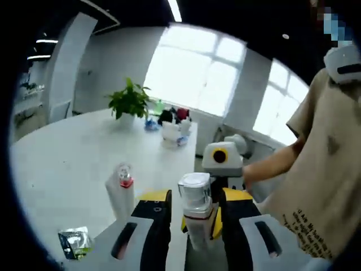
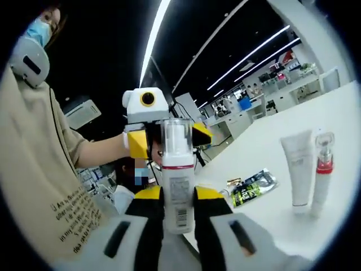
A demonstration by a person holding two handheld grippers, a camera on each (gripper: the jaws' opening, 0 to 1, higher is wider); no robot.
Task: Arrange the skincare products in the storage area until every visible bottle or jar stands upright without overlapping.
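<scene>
One pump bottle [image 2: 176, 186], white with a clear cap and red collar, is held upright above the table [image 1: 67, 164] edge. Right gripper [image 2: 176, 212] and left gripper [image 1: 194, 217] both clench it. Standing on the table: one white tube [image 2: 299, 169], one red-collared bottle [image 2: 321, 169]. One sachet [image 2: 251, 186] lies flat.
</scene>
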